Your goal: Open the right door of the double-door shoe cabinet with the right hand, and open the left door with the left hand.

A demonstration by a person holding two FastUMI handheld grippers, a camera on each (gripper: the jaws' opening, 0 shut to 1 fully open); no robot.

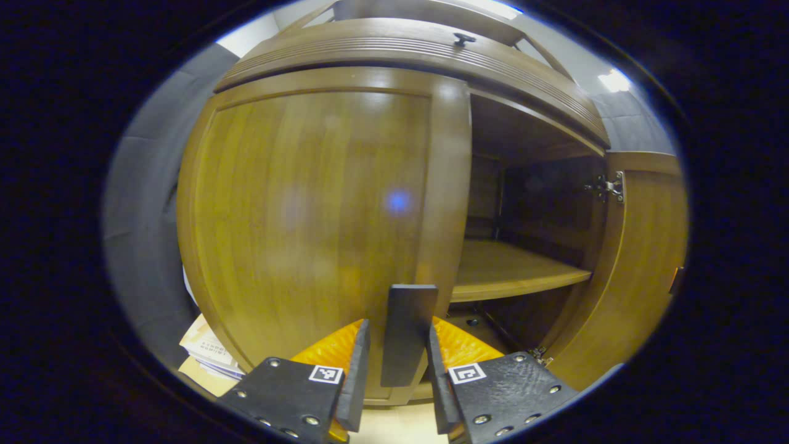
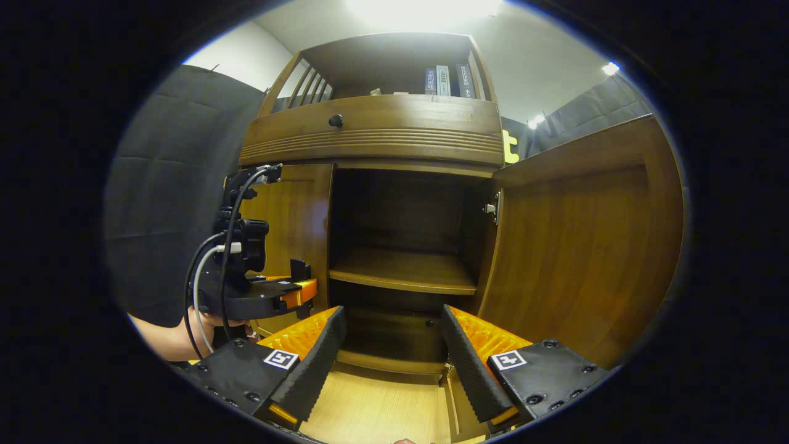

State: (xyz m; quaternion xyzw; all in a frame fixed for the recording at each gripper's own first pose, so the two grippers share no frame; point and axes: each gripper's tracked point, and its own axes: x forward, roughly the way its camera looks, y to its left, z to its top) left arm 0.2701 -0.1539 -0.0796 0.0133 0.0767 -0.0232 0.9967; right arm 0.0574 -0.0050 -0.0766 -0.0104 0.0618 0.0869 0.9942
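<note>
glossy wooden left door point(image 1: 308, 216), matt black handle point(image 1: 407, 333)

Right door point(image 2: 579, 246) swung open to the right of the cabinet point(image 2: 376, 132); shelf point(image 2: 404, 271) inside; left door point(image 1: 308, 209) closed, its handle point(image 1: 407, 333) between the left gripper point(image 1: 397, 364) fingers; books point(image 2: 447, 80) on top.

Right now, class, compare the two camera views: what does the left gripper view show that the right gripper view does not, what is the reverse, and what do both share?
Left gripper view: the left gripper with its fingers around the dark handle of the closed left door, and stacked papers.

Right gripper view: the open right gripper, the books on top, and a hand holding the left gripper.

Both: the open right door, the shelf and the drawer knob.
</note>
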